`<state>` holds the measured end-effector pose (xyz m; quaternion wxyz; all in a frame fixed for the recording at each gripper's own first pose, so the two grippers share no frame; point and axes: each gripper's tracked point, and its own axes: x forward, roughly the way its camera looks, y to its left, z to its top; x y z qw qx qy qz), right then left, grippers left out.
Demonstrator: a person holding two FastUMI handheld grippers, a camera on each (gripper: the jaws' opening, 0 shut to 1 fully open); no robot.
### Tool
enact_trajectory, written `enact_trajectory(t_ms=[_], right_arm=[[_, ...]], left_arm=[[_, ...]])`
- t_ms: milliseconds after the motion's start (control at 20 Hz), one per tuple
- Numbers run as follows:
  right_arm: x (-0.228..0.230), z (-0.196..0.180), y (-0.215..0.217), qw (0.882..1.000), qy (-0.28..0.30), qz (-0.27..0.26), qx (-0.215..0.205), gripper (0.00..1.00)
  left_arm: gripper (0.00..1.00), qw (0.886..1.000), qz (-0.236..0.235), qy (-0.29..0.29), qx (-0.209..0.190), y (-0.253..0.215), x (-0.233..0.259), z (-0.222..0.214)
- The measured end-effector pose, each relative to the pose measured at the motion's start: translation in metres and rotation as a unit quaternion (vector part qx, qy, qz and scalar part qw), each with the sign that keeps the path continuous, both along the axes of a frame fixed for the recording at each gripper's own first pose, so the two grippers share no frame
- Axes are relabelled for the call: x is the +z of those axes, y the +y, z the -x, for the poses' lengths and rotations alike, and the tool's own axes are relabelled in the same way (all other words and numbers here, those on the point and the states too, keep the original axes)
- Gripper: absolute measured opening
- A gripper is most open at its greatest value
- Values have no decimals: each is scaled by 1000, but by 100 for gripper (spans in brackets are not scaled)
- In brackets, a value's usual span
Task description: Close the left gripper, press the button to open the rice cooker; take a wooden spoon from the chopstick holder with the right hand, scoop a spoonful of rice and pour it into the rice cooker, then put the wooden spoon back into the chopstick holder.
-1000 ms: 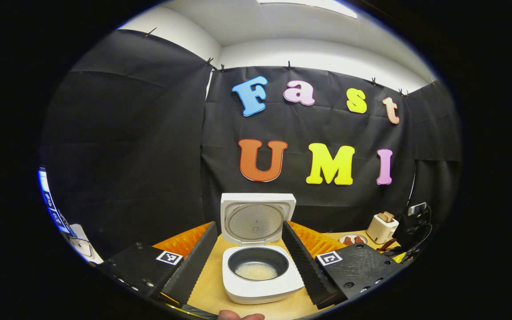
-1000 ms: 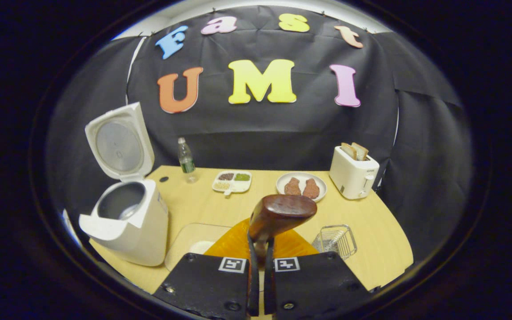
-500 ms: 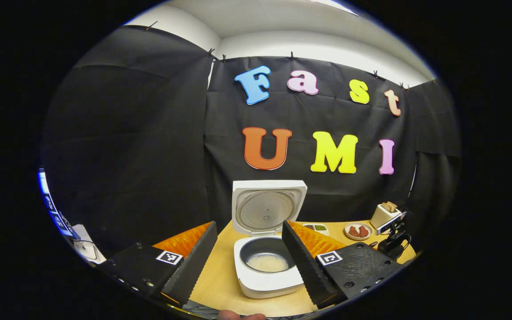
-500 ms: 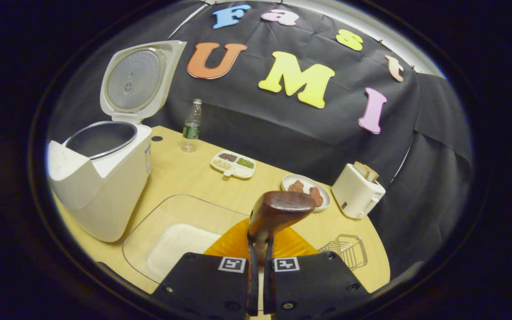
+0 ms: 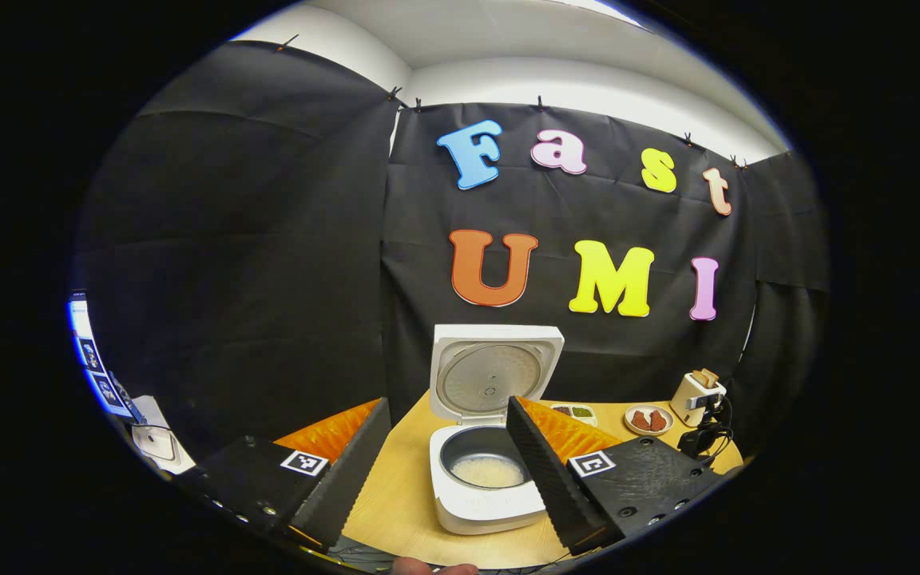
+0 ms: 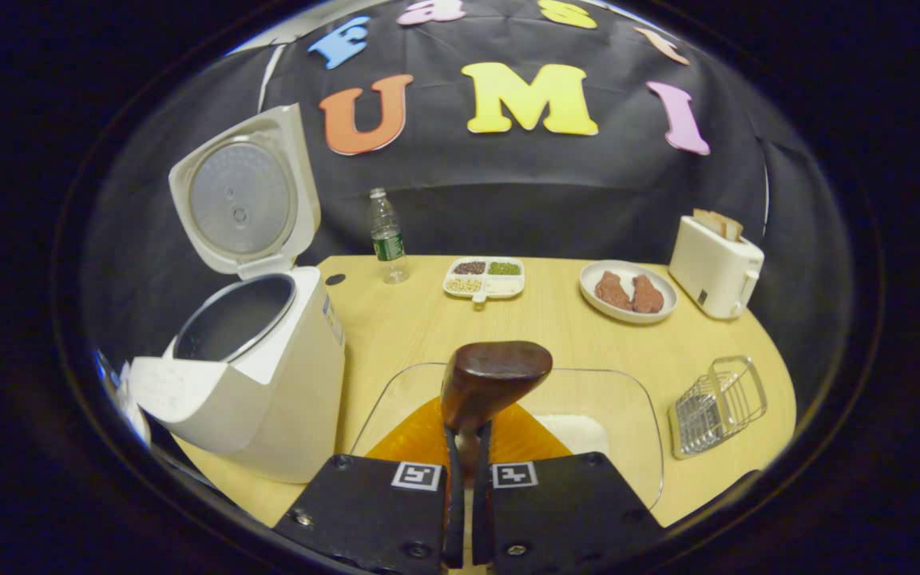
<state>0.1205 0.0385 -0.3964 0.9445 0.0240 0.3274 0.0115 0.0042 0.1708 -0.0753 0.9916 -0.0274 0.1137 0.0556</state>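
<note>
rice cooker [image 5: 488, 447] sits low centre in the left gripper view, lid up, a pale layer of rice [image 5: 487, 471] already in the pot. left gripper [image 5: 448, 459] has its jaws spread wide with nothing between them, framing the cooker.

over in the right gripper view, right gripper [image 6: 466, 447] is clamped tight on the neck of the wooden spoon [image 6: 494, 381], bowl standing up at centre frame over the clear rice tray [image 6: 628, 399]. chopstick holder [image 6: 717, 405], the wire basket, lies at the lower right.

risk now: that basket looks tipped on its side, so dropping the spoon back in could push it along the table [image 6: 556, 327] or leave the spoon sliding out. a swing rightward could also clip the tray's rim.

hard to tell whether the spoon's bowl carries any rice; we see its back. its handle is hidden behind the fingers, and the cooker's button is not made out.
</note>
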Motion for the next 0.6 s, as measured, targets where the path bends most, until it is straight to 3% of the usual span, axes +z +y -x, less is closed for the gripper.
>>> enact_trajectory(t_ms=[100, 250, 600], right_arm=[[5, 3, -1, 996, 17, -82, -34, 10], [7, 5, -3, 980, 37, -181, -73, 10], [13, 17, -34, 956, 41, -268, -111, 10]], left_arm=[[94, 1000, 0, -1, 2, -2, 1, 0], [94, 1000, 3, 0, -2, -11, 1, -1], [94, 1000, 6, -2, -26, -45, 6, -7]])
